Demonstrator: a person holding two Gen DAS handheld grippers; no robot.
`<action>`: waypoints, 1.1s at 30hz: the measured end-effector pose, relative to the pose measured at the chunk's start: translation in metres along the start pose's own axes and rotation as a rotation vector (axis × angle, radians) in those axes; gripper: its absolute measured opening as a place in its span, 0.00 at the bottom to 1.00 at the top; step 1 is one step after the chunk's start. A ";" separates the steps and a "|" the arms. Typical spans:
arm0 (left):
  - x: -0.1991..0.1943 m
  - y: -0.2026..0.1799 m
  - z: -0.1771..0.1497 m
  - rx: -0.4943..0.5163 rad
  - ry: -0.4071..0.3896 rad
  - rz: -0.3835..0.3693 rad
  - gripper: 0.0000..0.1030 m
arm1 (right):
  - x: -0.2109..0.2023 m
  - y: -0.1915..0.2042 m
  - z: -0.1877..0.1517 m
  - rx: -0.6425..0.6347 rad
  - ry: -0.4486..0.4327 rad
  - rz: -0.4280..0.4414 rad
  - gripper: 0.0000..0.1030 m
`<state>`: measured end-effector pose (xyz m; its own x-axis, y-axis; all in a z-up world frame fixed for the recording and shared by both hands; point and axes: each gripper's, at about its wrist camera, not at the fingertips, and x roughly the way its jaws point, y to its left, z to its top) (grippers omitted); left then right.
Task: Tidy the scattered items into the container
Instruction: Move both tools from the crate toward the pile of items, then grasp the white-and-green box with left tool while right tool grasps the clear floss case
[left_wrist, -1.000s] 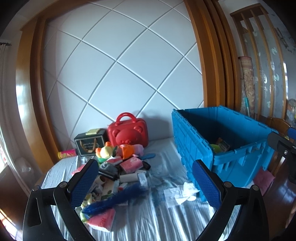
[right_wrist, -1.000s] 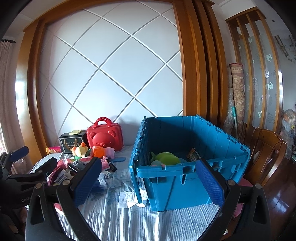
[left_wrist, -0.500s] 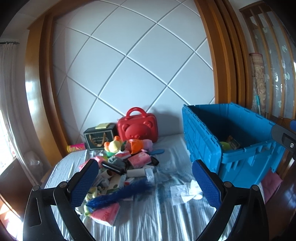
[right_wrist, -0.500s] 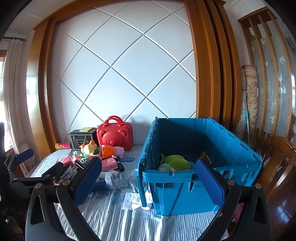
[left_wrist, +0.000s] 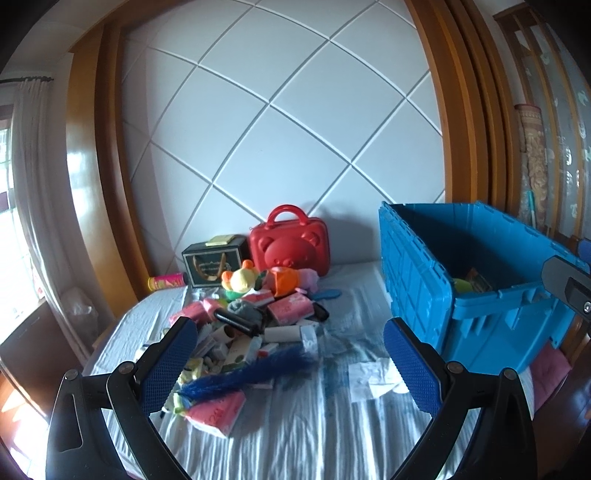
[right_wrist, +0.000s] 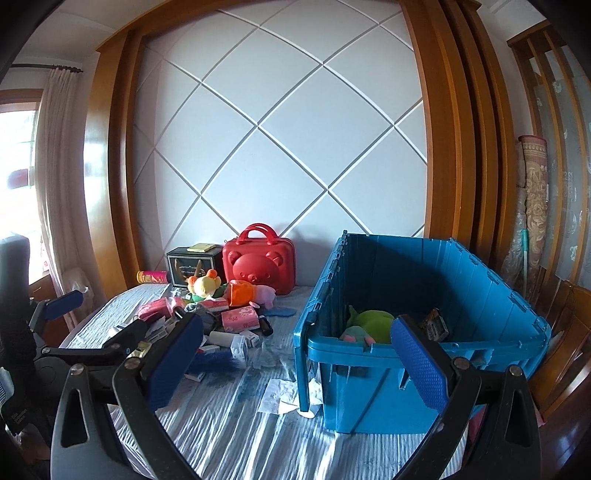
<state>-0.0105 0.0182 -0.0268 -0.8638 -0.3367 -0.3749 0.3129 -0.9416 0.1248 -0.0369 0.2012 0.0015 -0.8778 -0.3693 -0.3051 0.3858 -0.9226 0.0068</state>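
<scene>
Both my hand-held grippers released and empty, left hand-held gripper (left_wrist: 291, 363) above the toy pile (left_wrist: 251, 317), right hand-held gripper (right_wrist: 297, 358) near the blue crate (right_wrist: 424, 365), green plush (right_wrist: 373, 325) inside.

toy pile (left_wrist: 255, 321), blue crate (left_wrist: 461, 291), jaws apart

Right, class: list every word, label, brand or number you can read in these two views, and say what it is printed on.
None can be read.
Black box: gold emblem, lettering blurred.
Pink packets: print too small.
Yellow-pink tube: pattern only, no legible text.
Packet in blue crate: blurred.
</scene>
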 end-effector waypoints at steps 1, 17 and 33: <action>-0.001 0.000 -0.001 -0.001 0.000 0.001 0.99 | 0.000 0.000 -0.001 -0.002 0.000 0.003 1.00; 0.040 0.037 -0.093 0.037 0.135 0.001 0.99 | 0.019 0.036 -0.020 -0.077 0.043 0.138 1.00; 0.182 0.185 -0.171 0.075 0.356 0.001 0.99 | 0.223 0.156 -0.077 -0.066 0.369 0.279 1.00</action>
<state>-0.0426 -0.2157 -0.2288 -0.6676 -0.3253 -0.6696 0.2724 -0.9438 0.1870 -0.1503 -0.0168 -0.1391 -0.5833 -0.5266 -0.6184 0.6205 -0.7802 0.0792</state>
